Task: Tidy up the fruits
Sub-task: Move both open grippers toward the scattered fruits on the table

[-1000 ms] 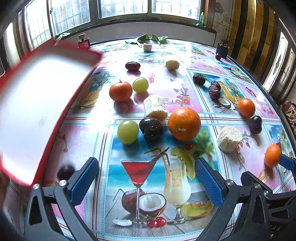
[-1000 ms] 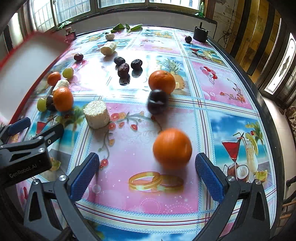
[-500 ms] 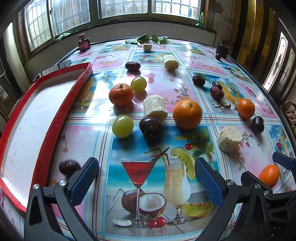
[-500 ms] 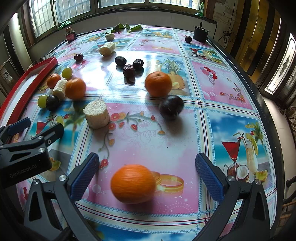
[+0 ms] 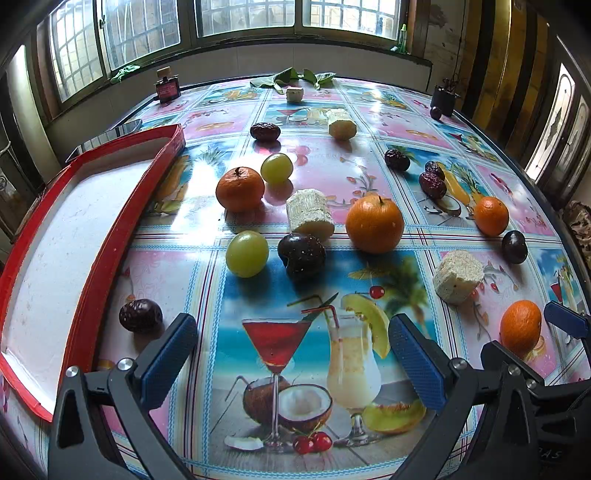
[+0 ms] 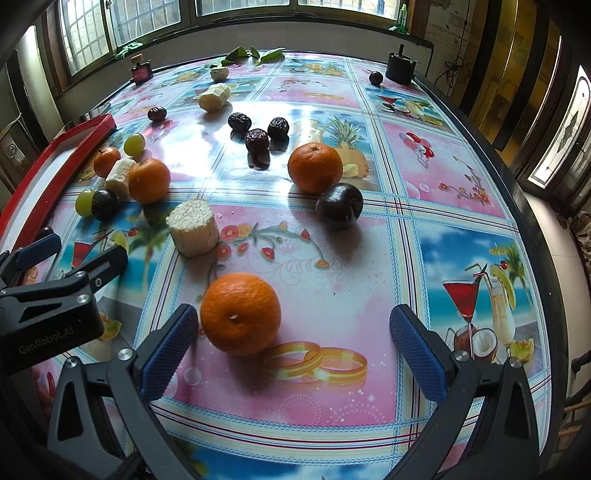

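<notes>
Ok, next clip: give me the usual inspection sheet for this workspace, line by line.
Surface: table under a glossy printed cloth.
Job's things: red tray at the left, nothing in it; oranges, green grapes, dark plums, dates and pale cut chunks scattered on the cloth; nearest orange just ahead of the right gripper.
Clutter: perfume bottle, green leaves, black pot at the far edge.
Grippers: left gripper and right gripper open, holding nothing.
Cables: wire on the right wall.
Surroundings: barred windows.
</notes>
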A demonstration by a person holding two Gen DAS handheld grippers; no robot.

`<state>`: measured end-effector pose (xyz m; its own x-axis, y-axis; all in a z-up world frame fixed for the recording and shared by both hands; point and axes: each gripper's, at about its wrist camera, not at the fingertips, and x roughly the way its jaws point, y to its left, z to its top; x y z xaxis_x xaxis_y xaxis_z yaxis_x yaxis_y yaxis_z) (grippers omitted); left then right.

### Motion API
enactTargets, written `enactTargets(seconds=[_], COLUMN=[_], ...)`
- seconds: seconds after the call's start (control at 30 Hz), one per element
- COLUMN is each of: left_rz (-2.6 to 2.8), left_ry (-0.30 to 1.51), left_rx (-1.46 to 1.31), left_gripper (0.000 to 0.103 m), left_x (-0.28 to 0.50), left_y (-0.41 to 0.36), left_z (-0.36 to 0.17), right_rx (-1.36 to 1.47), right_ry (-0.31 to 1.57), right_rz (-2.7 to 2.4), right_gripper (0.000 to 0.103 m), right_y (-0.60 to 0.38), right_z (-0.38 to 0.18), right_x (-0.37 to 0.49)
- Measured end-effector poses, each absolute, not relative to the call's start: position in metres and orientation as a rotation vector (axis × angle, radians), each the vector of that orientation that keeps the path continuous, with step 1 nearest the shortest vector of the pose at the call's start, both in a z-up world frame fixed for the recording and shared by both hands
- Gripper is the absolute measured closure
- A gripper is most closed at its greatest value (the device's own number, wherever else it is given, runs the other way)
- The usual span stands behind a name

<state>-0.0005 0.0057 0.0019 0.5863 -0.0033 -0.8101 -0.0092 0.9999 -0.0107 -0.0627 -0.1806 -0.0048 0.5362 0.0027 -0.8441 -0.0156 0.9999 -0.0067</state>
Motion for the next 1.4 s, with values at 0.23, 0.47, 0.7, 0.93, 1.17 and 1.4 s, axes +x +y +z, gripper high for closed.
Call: enactTargets(seconds=[0.23, 0.47, 0.7, 0.93, 1.17, 1.4], left_rz=[0.003, 0.003, 0.003, -0.009, -0.062, -0.210], left_ry=[0.944, 0.944, 0.945, 0.966, 1.014, 1.001], left_rx=[-0.014, -0.014, -0.014, -0.005, 0.042, 0.082], left_gripper=[0.000, 0.000, 0.000, 0.000, 0.001, 0.000], left_x=[-0.001, -0.001, -0.001, 0.000, -0.008, -0.032], left_y=[0.006, 0.006, 0.006, 0.007, 0.014, 0.039], left_z=[0.002, 0.002, 0.002, 0.002, 0.009, 0.034], right_rx=[-0.014, -0.014, -0.016, -0.040, 0.055, 0.050], right_ry=[1.005, 1.004, 1.015, 1.095, 1.138, 1.099], right_rz=[0.011, 0.010, 0.012, 0.061, 0.120, 0.190], right_gripper=[0.000, 0.000, 0.000, 0.000, 0.000, 0.000], right_y=[-0.181, -0.180, -0.181, -0.179, -0.198, -0.195], right_z=[-0.005, -0.005, -0.006, -0.005, 0.002, 0.010], right_x=[-0.063, -0.063, -0.062, -0.058, -0.071, -0.069])
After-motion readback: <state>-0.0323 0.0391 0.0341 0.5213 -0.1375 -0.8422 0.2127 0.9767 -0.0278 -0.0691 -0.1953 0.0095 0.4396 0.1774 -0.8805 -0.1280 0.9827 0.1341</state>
